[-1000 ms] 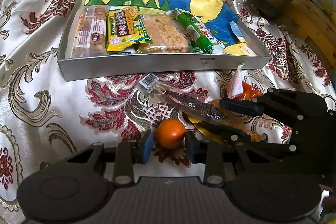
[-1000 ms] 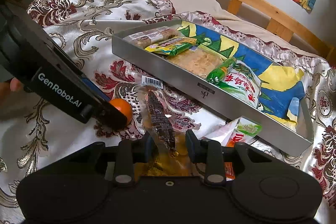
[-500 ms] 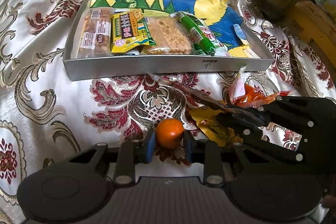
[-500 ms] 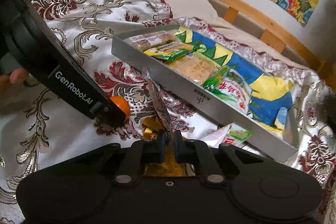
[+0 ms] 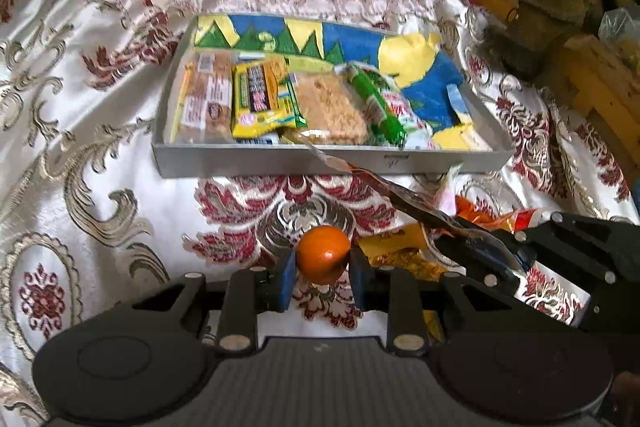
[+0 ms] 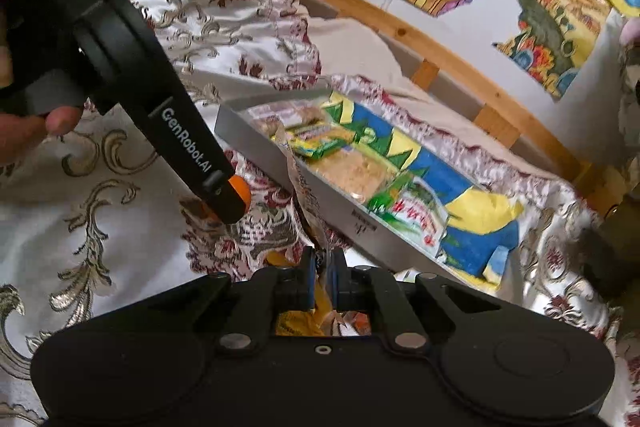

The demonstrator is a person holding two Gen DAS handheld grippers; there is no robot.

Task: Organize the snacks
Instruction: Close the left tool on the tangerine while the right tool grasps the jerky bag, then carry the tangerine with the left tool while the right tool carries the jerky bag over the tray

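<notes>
Two handheld grippers work over a bed draped in a patterned satin cover (image 5: 100,187). Left gripper (image 5: 322,281): its blue pads are closed on a small orange fruit (image 5: 323,254), which sits between the fingertips just above the cover. Right gripper (image 6: 322,277): its jaws, which have just been closing, are pinched tight on one end of a long clear-wrapped dark snack stick (image 5: 404,197); the free end slants up toward the front wall of a grey tray (image 5: 240,159). That tray lies beyond both tools, with wrapped bars, a yellow packet, a crumbly cake and a green tube packed along its left and middle (the right end shows bare painted lining). More wrappers (image 5: 404,255) lie loose beside the right gripper. Judged step: both items gripped, transfer to the tray beginning. Next, each must clear the tray wall and be released in open space.
</notes>
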